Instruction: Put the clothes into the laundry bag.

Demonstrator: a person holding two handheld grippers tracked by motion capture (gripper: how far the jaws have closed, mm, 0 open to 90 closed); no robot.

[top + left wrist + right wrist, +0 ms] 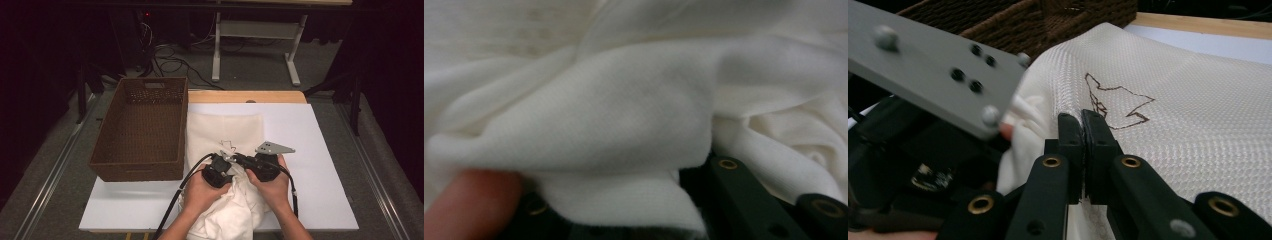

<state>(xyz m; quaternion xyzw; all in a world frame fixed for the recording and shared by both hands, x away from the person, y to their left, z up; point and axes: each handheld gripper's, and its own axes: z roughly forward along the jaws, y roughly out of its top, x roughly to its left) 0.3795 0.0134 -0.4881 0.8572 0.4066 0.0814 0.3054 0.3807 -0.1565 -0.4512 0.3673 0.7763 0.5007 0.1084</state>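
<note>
Cloth (227, 135) lies under both tongs, beside basket (141, 127). Your right tongs (1081, 120) pinch a thin fold; left tongs (634, 200) buried, grip unclear. Pull unevenly and that fold likely slips out.

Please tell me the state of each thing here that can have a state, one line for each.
Cream-white knitted garment with a dark line drawing: far part flat on the table, near part bunched at the edge.
Brown woven rectangular basket: upright, empty.
Left gripper: fabric lies across it; open or shut unclear.
Right gripper: shut on the garment.
</note>
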